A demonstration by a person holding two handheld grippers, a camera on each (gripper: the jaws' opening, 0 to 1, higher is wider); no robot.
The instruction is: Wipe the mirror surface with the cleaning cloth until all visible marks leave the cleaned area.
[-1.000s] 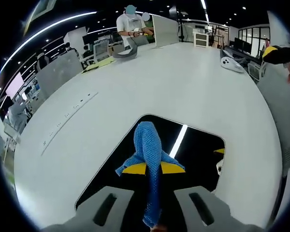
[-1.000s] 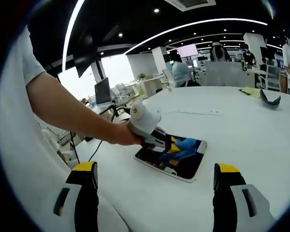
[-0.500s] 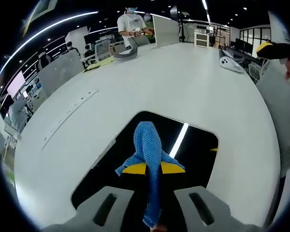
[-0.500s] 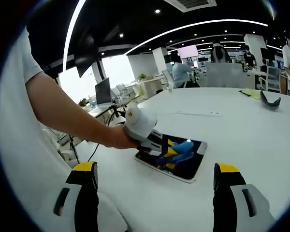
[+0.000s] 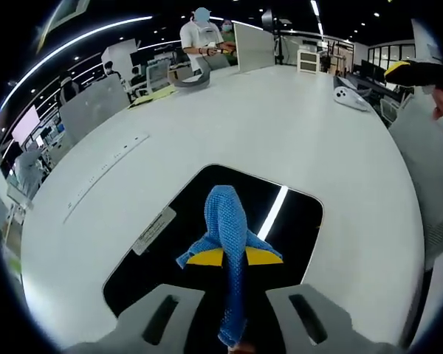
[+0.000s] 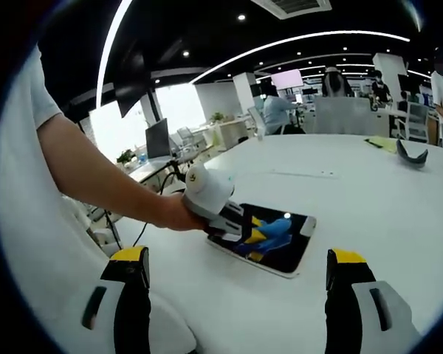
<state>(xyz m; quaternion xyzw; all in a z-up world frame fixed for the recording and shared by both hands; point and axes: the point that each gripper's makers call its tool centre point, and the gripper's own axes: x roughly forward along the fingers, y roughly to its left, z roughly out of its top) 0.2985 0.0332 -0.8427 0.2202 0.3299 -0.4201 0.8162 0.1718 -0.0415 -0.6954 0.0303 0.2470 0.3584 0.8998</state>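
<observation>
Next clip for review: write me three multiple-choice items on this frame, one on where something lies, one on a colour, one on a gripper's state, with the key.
1. Where does the dark rectangular mirror lie?
A. flat on the white table
B. propped against a monitor
C. on a chair

2. What colour is the knitted cleaning cloth?
A. red
B. blue
C. white

3. How does the right gripper stand?
A. shut on the cloth
B. shut on the mirror
C. open, holding nothing

Key: 1 A, the mirror lies flat on the tabletop. 2 B, the cloth shows blue in both views. 3 C, its yellow-tipped jaws stand wide apart while the left gripper holds the cloth on the mirror.
</observation>
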